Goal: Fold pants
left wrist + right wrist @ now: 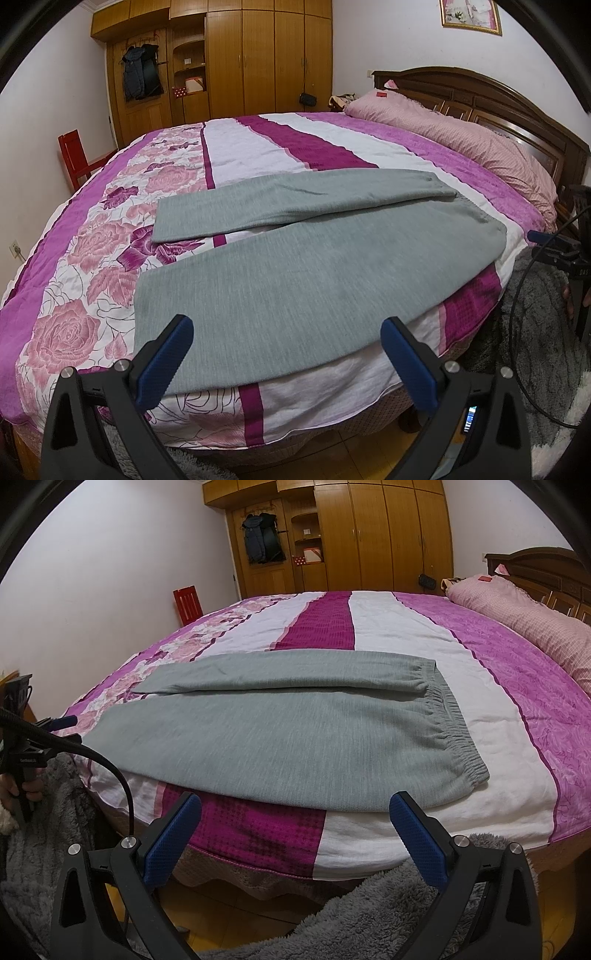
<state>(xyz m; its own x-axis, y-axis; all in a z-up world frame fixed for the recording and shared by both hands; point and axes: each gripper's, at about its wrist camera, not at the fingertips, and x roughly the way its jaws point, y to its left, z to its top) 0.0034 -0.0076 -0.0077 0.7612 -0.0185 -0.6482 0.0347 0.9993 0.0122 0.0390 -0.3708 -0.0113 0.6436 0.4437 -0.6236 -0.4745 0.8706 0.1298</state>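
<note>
Bed (332, 147): quilted floral cover. Grey pants (295, 277) lay flat near its front edge, legs splayed. Looked soft, light, limp; best pinched at hem and elastic waistband (458, 738). Left hand-held gripper (286, 354) and right hand-held gripper (295, 830) gaped wide, empty.

A home bedroom: a wide bed (332, 140) under a pink-and-purple floral quilt, dark carved wooden headboard (480, 96), tall honey-brown wooden wardrobe (266, 55) (dark coats (142, 72) hanging beside it), framed picture (471, 16).
</note>
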